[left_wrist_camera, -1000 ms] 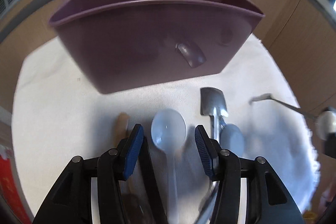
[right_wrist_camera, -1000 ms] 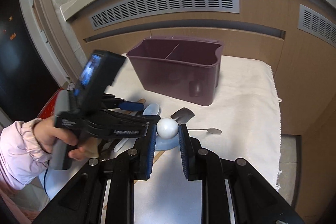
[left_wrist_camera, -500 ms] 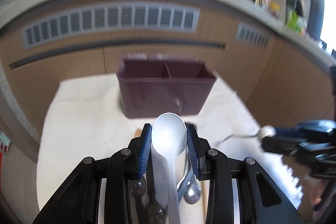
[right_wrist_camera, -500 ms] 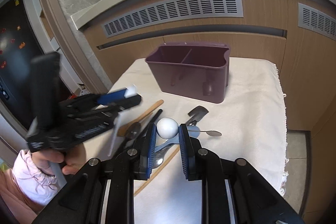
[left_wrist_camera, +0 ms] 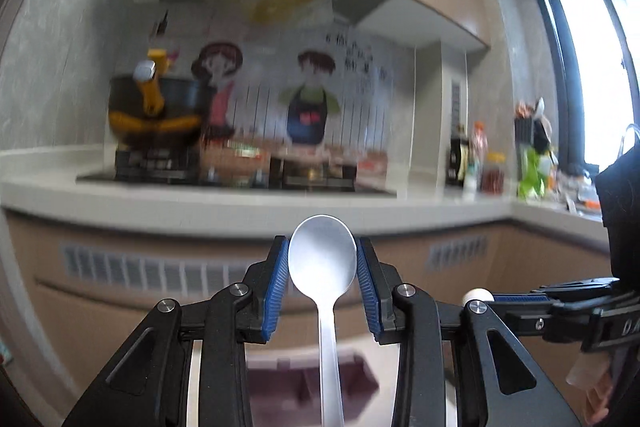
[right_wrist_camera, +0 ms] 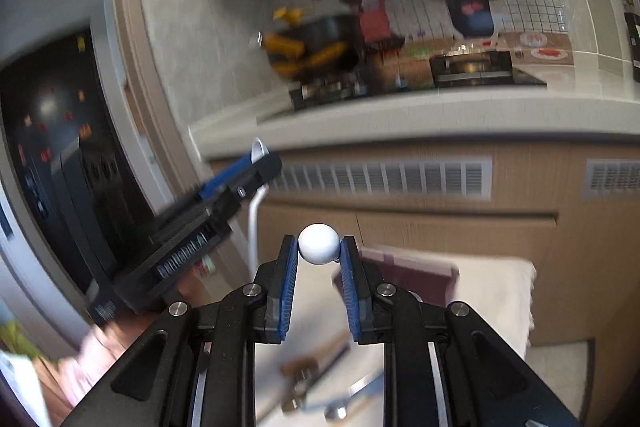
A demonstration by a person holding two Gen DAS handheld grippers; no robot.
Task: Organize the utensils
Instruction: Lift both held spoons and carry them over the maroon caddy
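My left gripper [left_wrist_camera: 322, 257] is shut on a white plastic spoon [left_wrist_camera: 322, 259], bowl up between the blue pads, handle hanging down. It is raised high and tilted up toward the counter. The purple utensil caddy [left_wrist_camera: 308, 375] lies below it, blurred. My right gripper [right_wrist_camera: 319, 259] is shut on a white round-ended utensil [right_wrist_camera: 318, 243]. It shows at the right of the left wrist view [left_wrist_camera: 478, 295]. The left gripper [right_wrist_camera: 256, 157] shows at the left of the right wrist view. The caddy [right_wrist_camera: 412, 269] sits on the cream cloth [right_wrist_camera: 496, 291].
Several utensils [right_wrist_camera: 320, 379], wooden and metal, lie on the cloth below my right gripper. A kitchen counter [left_wrist_camera: 240, 203] with a stove and a black pot [left_wrist_camera: 154, 115] stands behind. Wooden cabinets [right_wrist_camera: 440, 211] are below it. A dark fridge [right_wrist_camera: 52, 155] stands at the left.
Both grippers have risen and tilted upward, so the views now face the counter and wall. The left gripper closed on the white spoon and lifted it off the cloth.
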